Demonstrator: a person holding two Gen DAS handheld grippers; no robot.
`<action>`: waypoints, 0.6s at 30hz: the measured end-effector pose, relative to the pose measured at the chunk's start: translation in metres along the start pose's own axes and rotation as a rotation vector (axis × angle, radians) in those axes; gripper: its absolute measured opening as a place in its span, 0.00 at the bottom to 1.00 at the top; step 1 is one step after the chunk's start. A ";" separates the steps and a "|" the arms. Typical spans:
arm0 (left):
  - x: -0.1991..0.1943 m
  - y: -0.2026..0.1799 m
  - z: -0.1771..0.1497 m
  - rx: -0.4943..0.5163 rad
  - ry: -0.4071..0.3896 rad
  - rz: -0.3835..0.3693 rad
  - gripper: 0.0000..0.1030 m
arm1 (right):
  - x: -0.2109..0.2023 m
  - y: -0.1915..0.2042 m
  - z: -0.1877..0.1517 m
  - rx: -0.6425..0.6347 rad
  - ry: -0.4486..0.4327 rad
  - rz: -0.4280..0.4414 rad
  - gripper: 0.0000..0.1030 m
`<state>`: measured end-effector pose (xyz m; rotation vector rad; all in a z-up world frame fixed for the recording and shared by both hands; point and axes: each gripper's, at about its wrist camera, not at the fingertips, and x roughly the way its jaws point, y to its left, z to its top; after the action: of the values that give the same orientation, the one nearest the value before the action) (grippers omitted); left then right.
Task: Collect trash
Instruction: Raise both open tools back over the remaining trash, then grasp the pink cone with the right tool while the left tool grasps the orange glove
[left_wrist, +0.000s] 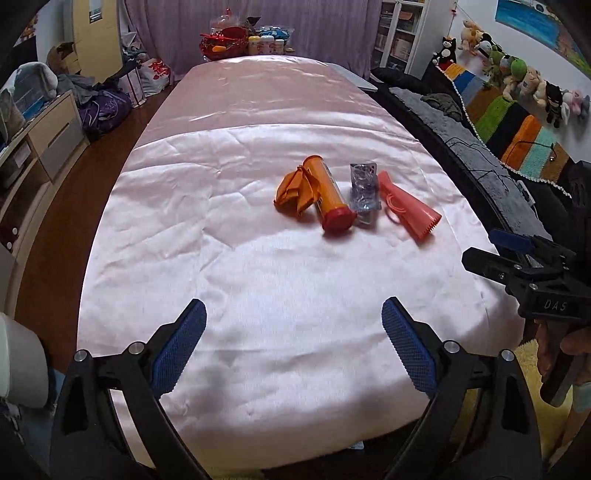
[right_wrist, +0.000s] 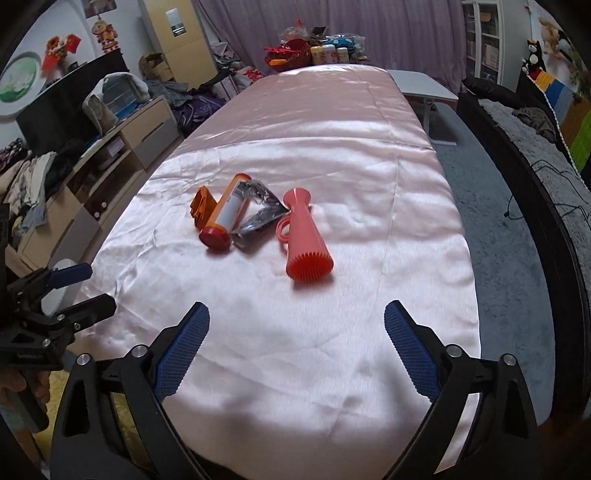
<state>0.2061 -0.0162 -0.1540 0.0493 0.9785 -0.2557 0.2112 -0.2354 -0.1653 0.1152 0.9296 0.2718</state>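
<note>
A: From the left wrist: left gripper (left_wrist: 293, 314) over the near end of the pink satin cover (left_wrist: 258, 288), blue pads (left_wrist: 181, 343) spread wide, nothing between.

B: And the trash?

A: Grouped well ahead, mid-cover. Crumpled orange wrapper (left_wrist: 295, 190) touching an orange tube with a red cap (left_wrist: 328, 199); crinkled clear packet (left_wrist: 364, 188) just beside the tube; pink cone-shaped brush (left_wrist: 408, 206) rightmost, toothed end nearest. Right gripper (left_wrist: 491, 251) visible at the right edge, jaws parted, empty, gripped by a hand (left_wrist: 557, 354).

B: From the right wrist?

A: Right gripper (right_wrist: 297, 317) also above the near end of the cover (right_wrist: 314, 350), pads (right_wrist: 412, 350) wide apart, holding nothing. Same pile ahead: wrapper (right_wrist: 201, 206) leftmost, tube (right_wrist: 225, 218) lying against it, packet (right_wrist: 258, 212) between tube and brush (right_wrist: 304, 236). Left gripper (right_wrist: 86, 290) at the left edge, fingers open, empty, well short of the pile.
</note>
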 end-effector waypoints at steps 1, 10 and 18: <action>0.005 0.001 0.007 -0.001 0.001 0.000 0.83 | 0.005 0.000 0.004 -0.009 -0.001 -0.003 0.83; 0.048 0.005 0.062 -0.008 -0.005 -0.001 0.69 | 0.044 0.000 0.029 -0.049 0.026 -0.003 0.66; 0.091 0.003 0.092 -0.007 0.021 -0.004 0.63 | 0.061 -0.003 0.034 -0.050 0.041 0.011 0.65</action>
<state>0.3295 -0.0448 -0.1777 0.0444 1.0008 -0.2559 0.2738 -0.2203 -0.1933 0.0688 0.9628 0.3078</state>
